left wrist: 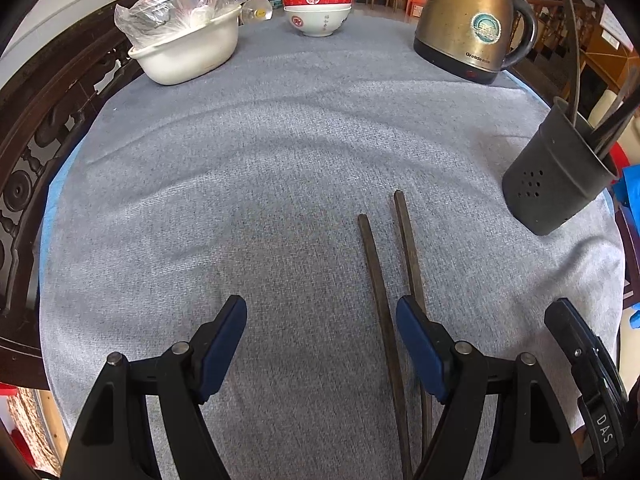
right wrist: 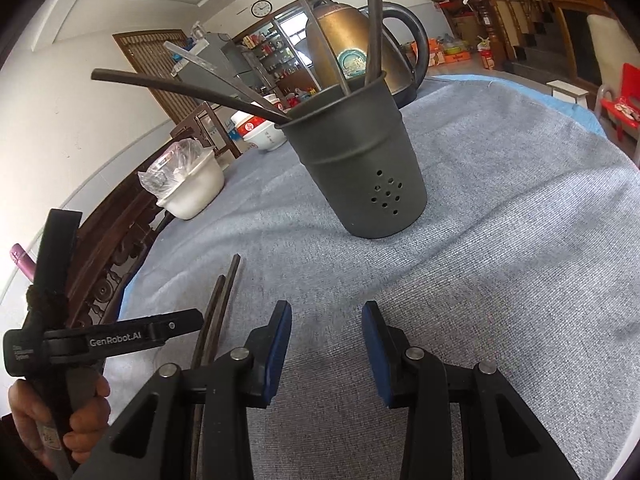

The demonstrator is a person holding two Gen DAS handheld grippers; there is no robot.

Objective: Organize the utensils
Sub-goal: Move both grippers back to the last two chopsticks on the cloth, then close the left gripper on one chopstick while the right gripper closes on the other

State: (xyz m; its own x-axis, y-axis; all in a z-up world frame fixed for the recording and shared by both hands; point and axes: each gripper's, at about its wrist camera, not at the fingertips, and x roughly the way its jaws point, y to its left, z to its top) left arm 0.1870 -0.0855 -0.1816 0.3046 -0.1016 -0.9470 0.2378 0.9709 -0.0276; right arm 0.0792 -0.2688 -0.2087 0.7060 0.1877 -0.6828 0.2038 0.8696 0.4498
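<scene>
Chopsticks (left wrist: 384, 300), two, lie side by side on the grey cloth (left wrist: 240, 200) near the dark holder (right wrist: 356, 168); left gripper (left wrist: 320, 344) hovers spread, right gripper (right wrist: 326, 348) parted and empty; advisably centre one stick between the pads before closing.

**Your count on the surface**

You have two loose chopsticks (left wrist: 374, 280), one dark holder (right wrist: 356, 168), one kettle (left wrist: 468, 20), one white tub (left wrist: 188, 56), one stack of bowls (left wrist: 317, 6), and two tools: left (left wrist: 322, 312), right (right wrist: 326, 320).
</scene>
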